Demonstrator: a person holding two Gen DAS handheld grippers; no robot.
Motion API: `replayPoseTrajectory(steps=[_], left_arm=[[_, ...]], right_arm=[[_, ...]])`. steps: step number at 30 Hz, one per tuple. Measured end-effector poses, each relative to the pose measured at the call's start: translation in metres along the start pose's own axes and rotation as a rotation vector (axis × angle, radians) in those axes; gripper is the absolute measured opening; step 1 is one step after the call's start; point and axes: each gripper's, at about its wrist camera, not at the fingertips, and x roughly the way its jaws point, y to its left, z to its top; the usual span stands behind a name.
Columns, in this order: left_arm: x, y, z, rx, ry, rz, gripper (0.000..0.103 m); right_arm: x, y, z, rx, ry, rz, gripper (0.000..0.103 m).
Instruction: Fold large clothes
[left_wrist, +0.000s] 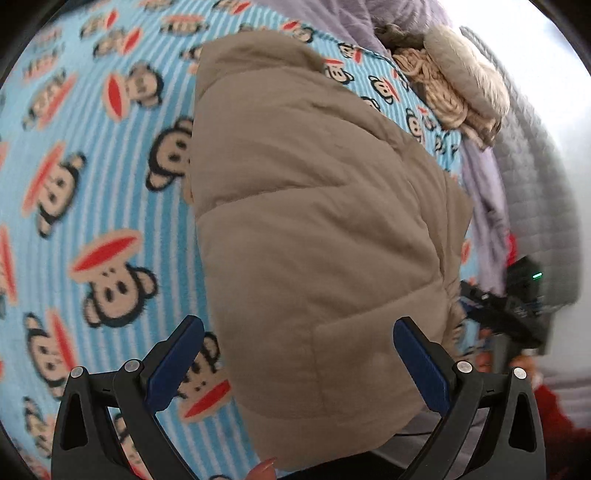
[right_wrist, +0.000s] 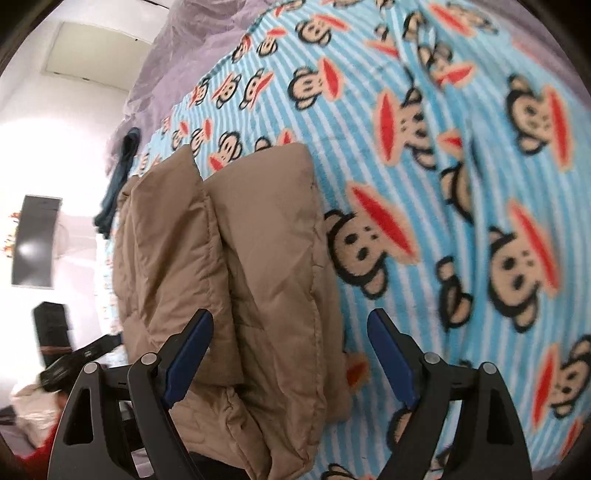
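A tan quilted puffer jacket (left_wrist: 314, 206) lies folded into a long bundle on a blue striped monkey-print blanket (left_wrist: 92, 184). My left gripper (left_wrist: 299, 332) is open above the jacket's near end, its blue pads (left_wrist: 421, 365) wide apart and holding nothing. In the right wrist view the same jacket (right_wrist: 236, 266) shows two folded sleeves or panels side by side. My right gripper (right_wrist: 291, 328) is open over the jacket's near right edge, empty.
A cream knitted and furry pile (left_wrist: 458, 81) lies at the far right of the blanket. Purple bedding (right_wrist: 184, 55) borders the blanket (right_wrist: 461, 184). A dark garment (right_wrist: 118, 177) hangs at the bed edge. A dark screen (right_wrist: 35, 243) hangs on the wall.
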Motion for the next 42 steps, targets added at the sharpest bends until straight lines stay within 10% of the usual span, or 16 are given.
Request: replayPoseTrajectory(steps=[11,18,30,32,34,42], left_arm=[[0.030,0.048,0.030,-0.060,0.005,-0.252,0.103],[0.049,0.056,0.040,-0.047,0.008,-0.288,0.103],[0.077,0.041,0.049,-0.069,0.036,-0.278,0.103],[0.071,0.031,0.048,-0.046,0.022,-0.256,0.098],[0.060,0.024,0.047,-0.038,0.004,-0.254,0.088],[0.008,0.003,0.055,0.013,-0.072,-0.274,0.081]], right_arm=[[0.059,-0.014,0.043,-0.048,0.177,0.152,0.088],[0.092,-0.011,0.054,-0.042,0.253,0.313,0.103],[0.119,0.001,0.067,-0.011,0.295,0.284,0.103],[0.119,0.005,0.067,0.005,0.293,0.269,0.100],[0.116,0.009,0.066,0.020,0.299,0.303,0.071],[0.100,0.057,0.067,-0.015,0.274,0.383,0.062]])
